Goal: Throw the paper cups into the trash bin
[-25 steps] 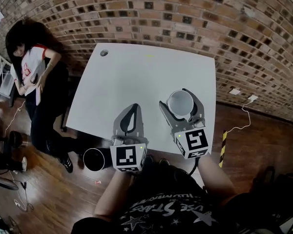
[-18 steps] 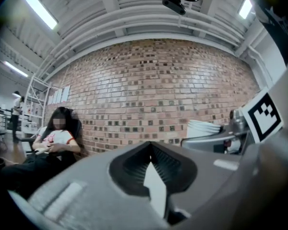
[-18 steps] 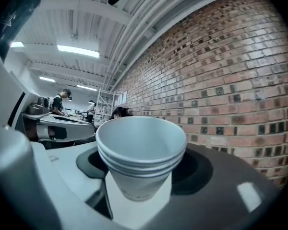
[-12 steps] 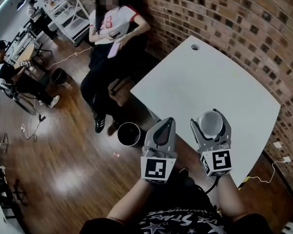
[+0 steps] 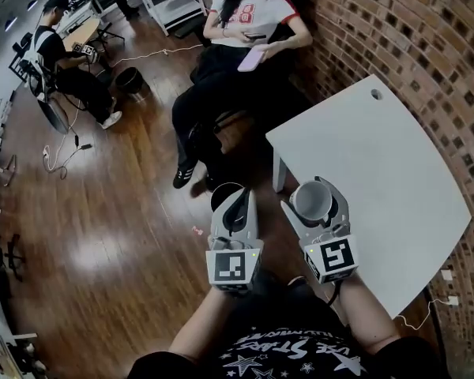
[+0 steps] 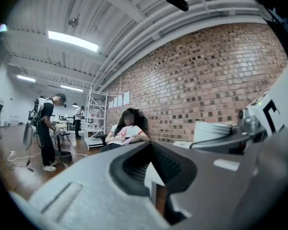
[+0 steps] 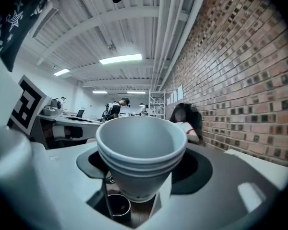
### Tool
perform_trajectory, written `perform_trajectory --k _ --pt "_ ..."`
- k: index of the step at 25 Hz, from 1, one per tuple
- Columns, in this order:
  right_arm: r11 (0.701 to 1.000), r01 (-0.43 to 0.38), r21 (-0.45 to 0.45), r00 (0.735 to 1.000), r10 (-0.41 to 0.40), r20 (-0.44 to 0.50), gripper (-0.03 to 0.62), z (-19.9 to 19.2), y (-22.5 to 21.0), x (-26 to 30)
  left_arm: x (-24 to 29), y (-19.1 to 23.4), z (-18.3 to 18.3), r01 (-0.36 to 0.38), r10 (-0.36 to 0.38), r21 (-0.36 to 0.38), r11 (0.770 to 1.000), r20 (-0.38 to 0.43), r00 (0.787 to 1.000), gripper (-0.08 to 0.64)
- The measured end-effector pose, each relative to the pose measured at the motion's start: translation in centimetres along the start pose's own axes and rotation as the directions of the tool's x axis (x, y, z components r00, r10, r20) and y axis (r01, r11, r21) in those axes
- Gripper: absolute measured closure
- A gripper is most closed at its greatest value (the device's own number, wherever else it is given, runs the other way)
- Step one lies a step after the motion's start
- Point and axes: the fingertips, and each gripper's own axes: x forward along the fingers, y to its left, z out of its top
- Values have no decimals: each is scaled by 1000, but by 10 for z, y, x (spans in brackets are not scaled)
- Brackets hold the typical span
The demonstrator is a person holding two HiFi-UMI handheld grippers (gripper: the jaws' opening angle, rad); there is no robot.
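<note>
A stack of white paper cups (image 5: pixel 314 200) stands upright between the jaws of my right gripper (image 5: pixel 313 196), which is shut on it, just off the left edge of the white table (image 5: pixel 395 172). In the right gripper view the cups (image 7: pixel 141 150) fill the middle of the right gripper (image 7: pixel 144 176), and a black trash bin (image 7: pixel 117 206) shows on the floor below them. My left gripper (image 5: pixel 241 198) is shut and empty, beside the right one. It hides part of the black bin (image 5: pixel 220 195). The left gripper (image 6: pixel 153 169) also sees the cups (image 6: pixel 211 131) at its right.
A person (image 5: pixel 245 30) sits on a chair close behind the bin, against the brick wall (image 5: pixel 411 30). Another person (image 5: pixel 63 61) sits at the far left near a second dark bin (image 5: pixel 133 81). Cables (image 5: pixel 63 152) lie on the wooden floor.
The view has swung left, so the table now lies to the right. Both grippers, the right one still holding the cups, have moved off the table edge to above the floor by the bin.
</note>
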Motion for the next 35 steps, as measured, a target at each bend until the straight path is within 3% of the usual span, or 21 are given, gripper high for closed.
perform_trajectory --k 7,15,21,27,35 --pt "995 -105 -4 994 105 -18 244 4 53 65 -4 80 -5 -80 80 8 997 -21 997 555" --pt "991 -124 49 992 125 -18 244 -21 101 139 -8 166 -33 -122 121 -13 993 -56 991 555" --pt "983 -178 35 982 179 -57 244 -41 123 169 -10 199 -55 -156 154 -19 988 -72 985 555" --pt "964 -254 72 954 263 -148 244 -103 140 204 -14 232 -109 -250 240 -51 967 -148 960 555" --pt "918 -390 71 896 396 -199 244 -207 156 248 -12 262 -227 -337 322 -21 941 -243 915 555"
